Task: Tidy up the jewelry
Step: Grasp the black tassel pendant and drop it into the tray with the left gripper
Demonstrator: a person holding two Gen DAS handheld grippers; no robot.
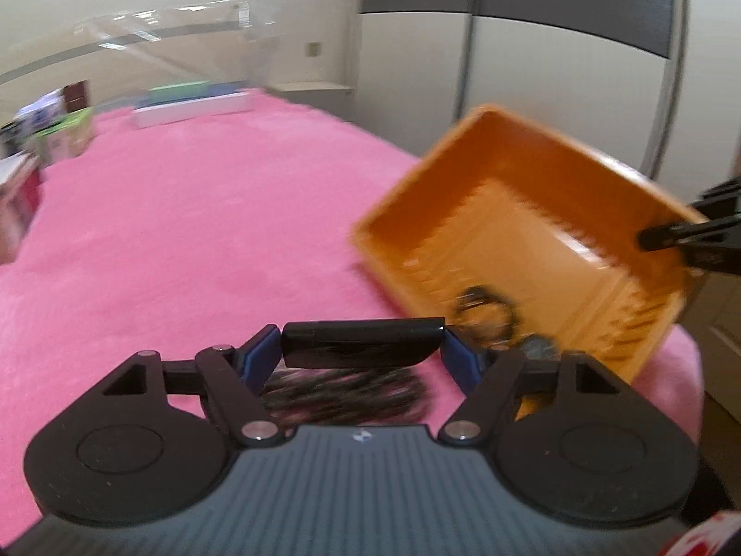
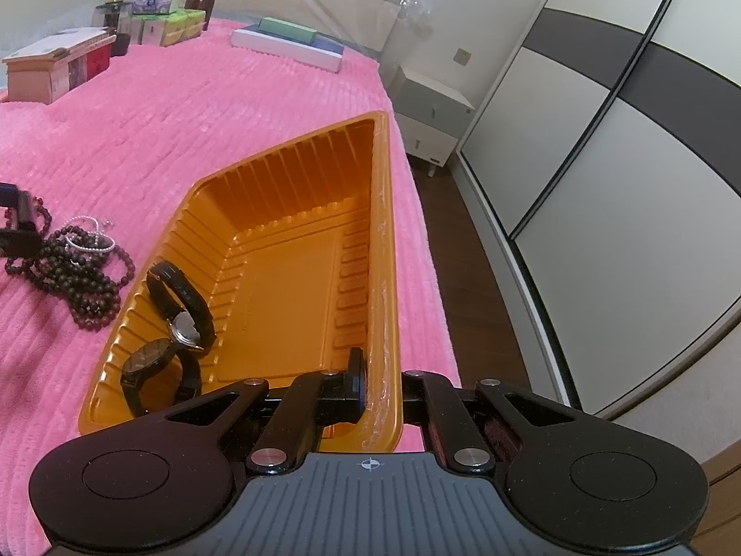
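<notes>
An orange plastic tray [image 2: 296, 278] lies on the pink blanket near the bed's right edge. My right gripper [image 2: 382, 394] is shut on its near rim, one finger inside the wall and one outside. Two black watches [image 2: 183, 306] lie in the tray's left end, blurred in the left wrist view as watches [image 1: 486, 310]. My left gripper [image 1: 363, 347] is shut on a wide glossy black piece [image 1: 361, 340], perhaps a bangle, held just above a pile of dark bead strands [image 2: 78, 273]. A silver bracelet [image 2: 88, 236] rests on that pile. The left gripper [image 2: 14, 222] shows at the left edge.
A wooden box [image 2: 51, 69], green boxes [image 2: 176, 28] and flat white and green boxes [image 2: 292, 44] stand at the bed's far end. To the right, beyond the bed's edge, are dark floor, a nightstand [image 2: 430, 111] and wardrobe doors [image 2: 625, 139].
</notes>
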